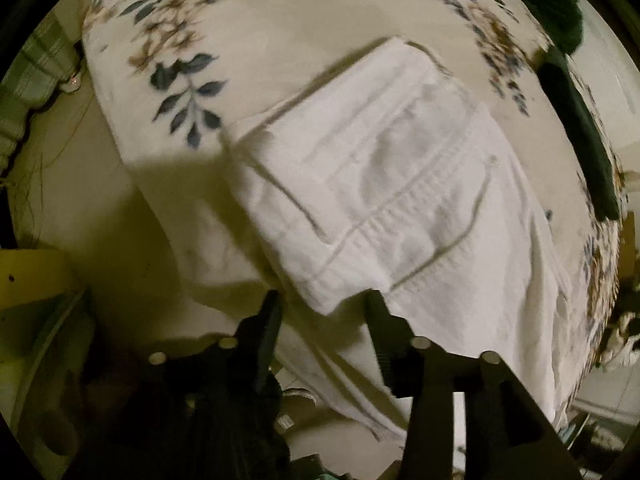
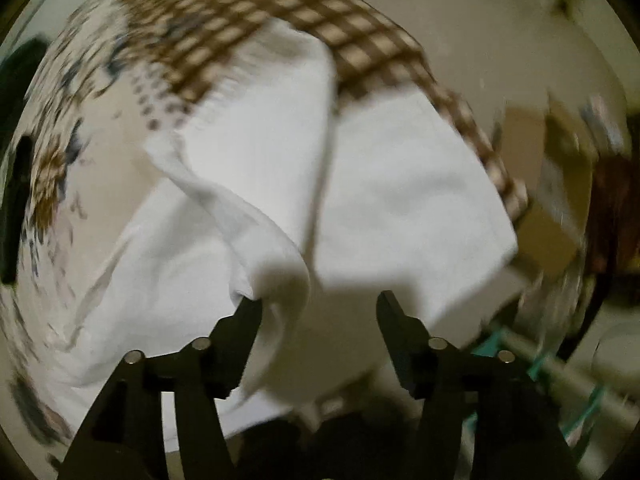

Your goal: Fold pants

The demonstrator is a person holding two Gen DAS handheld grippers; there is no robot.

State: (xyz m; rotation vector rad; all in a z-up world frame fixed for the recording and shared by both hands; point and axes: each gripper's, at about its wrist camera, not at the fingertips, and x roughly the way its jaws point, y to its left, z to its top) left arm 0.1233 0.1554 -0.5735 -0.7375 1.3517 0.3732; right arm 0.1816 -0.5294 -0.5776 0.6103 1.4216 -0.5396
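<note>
Mid-fold, the white pants (image 1: 400, 200) lie doubled on the floral bedsheet (image 1: 168, 40), both the left gripper (image 1: 324, 312) and right gripper (image 2: 318, 308) released, so regrasping an edge seems next.

I find no writing, label, brand mark or number that I can read in either wrist view. The white folded cotton pants (image 1: 384, 200) show only plain seams and a ribbed waistband, with no tag in sight. The cream bedsheet with blue and brown leaf print (image 1: 180, 92) carries pattern only. The brown and tan checked cloth (image 2: 248, 16) in my right wrist view is too blurred to tell.
</note>
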